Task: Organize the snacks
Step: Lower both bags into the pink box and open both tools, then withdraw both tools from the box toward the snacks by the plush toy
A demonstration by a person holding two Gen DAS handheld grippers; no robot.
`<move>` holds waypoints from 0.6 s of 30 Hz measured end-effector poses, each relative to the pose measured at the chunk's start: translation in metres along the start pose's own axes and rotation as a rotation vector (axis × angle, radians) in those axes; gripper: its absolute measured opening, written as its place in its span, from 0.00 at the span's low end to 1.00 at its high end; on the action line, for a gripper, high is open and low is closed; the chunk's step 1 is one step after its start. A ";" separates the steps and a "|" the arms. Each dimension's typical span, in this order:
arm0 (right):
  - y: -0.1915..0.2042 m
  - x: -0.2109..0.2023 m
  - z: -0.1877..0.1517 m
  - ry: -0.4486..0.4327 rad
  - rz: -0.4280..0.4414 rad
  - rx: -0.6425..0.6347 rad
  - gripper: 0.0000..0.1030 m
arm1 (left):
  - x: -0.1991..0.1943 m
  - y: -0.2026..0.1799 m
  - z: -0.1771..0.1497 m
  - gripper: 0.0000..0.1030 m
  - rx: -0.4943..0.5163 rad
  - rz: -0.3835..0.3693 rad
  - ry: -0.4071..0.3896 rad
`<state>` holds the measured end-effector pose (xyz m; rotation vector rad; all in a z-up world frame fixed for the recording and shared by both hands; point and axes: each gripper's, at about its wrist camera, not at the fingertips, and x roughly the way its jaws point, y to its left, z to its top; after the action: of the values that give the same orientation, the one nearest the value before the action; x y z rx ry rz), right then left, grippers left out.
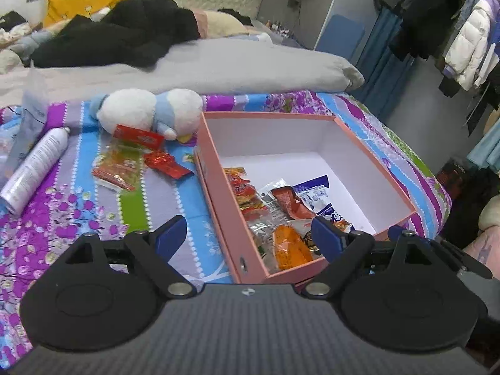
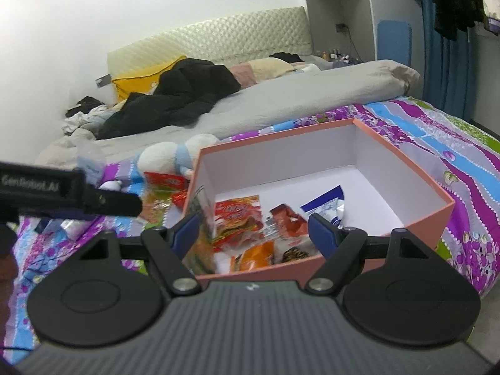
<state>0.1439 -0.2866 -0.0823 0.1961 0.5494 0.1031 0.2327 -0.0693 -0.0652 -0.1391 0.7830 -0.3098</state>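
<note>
While both grippers hang over the near end of the bed [image 1: 93, 218], the pink box [image 1: 218, 193] sits open on the flowered bedspread, white inside; its near half holds a loose heap of snack packets [image 1: 275, 209], its far half is bare. In the heap: a red-and-yellow packet [image 2: 239, 215] at the left, an orange packet [image 1: 289, 245] nearest the front wall, a dark red packet [image 2: 289, 223] in the middle, a blue-and-white packet [image 2: 328, 207] at the right; a clear wrapper [image 2: 200, 218] leans on the box's left inner wall.

Left gripper [image 1: 247, 232]: released, jaws spread wide, nothing between the blue pads [image 1: 170, 234]; it straddles the box's near left corner. Right gripper [image 2: 254, 232]: released, jaws apart, over the near wall of the box; no packet pressed by either pad.

Outside the box, to its left on the bedspread: a flat red-and-gold packet [image 1: 120, 168], a small red wrapper [image 1: 165, 164] just beside it, a red packet [image 1: 139, 137] touching the plush toy [image 1: 150, 112] at the far side; a white spray can [image 1: 34, 172] lies on its side further left. Far end of bed: grey duvet [image 1: 218, 65], black garment [image 1: 125, 34], yellow pillow [image 1: 84, 0]. Clothes hang on a rack [image 1: 468, 37] at the right.
</note>
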 end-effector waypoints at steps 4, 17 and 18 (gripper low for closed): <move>0.016 -0.018 -0.010 -0.010 0.034 -0.001 0.76 | -0.022 0.010 -0.011 0.87 -0.010 -0.001 -0.017; 0.066 -0.045 -0.041 -0.005 0.106 -0.069 0.76 | -0.096 0.051 -0.058 0.87 -0.060 0.076 -0.088; 0.070 -0.047 -0.042 -0.004 0.112 -0.078 0.76 | -0.101 0.054 -0.062 0.87 -0.066 0.086 -0.097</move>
<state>0.0783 -0.2187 -0.0787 0.1506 0.5291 0.2330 0.1330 0.0142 -0.0534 -0.1805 0.7010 -0.1948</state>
